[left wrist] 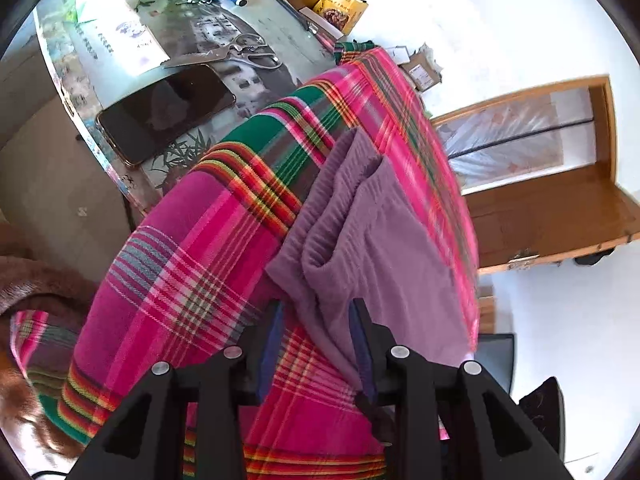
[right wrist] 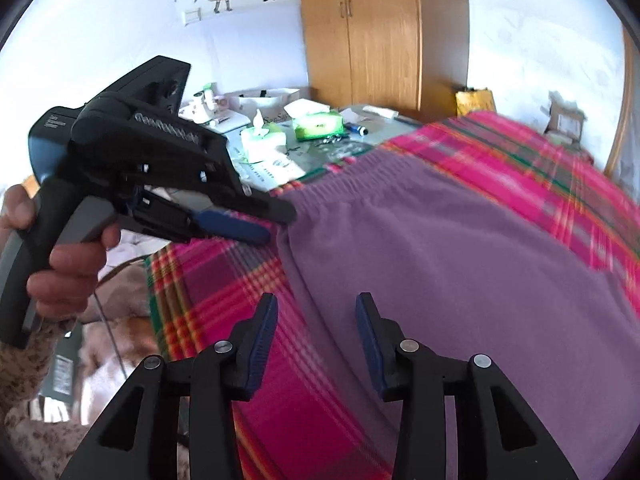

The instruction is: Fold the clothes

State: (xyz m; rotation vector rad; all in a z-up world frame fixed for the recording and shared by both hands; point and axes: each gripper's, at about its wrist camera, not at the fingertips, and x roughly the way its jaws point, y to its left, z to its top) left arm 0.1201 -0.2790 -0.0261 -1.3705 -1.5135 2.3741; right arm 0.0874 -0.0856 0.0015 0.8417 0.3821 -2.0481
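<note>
I have the purple garment point(right wrist: 460, 260) lying doubled on the pink plaid blanket point(left wrist: 192, 240), its elastic waistband toward the cluttered desk point(left wrist: 208, 40). My left gripper point(left wrist: 316, 320) stands released over the waist corner, the right gripper point(right wrist: 316, 320) released above the cloth. I judge one fold laid, more folding and smoothing left.

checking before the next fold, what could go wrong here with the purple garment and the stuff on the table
1. The purple garment lies near the edge of the plaid cloth; a careless pull may slide it off.
2. Both the left gripper and the right gripper are open over the fabric and close together, so they might collide or pinch the plaid cloth along with the garment.
3. The phone and scissors lie nearby; dragged cloth could shove them.
</note>
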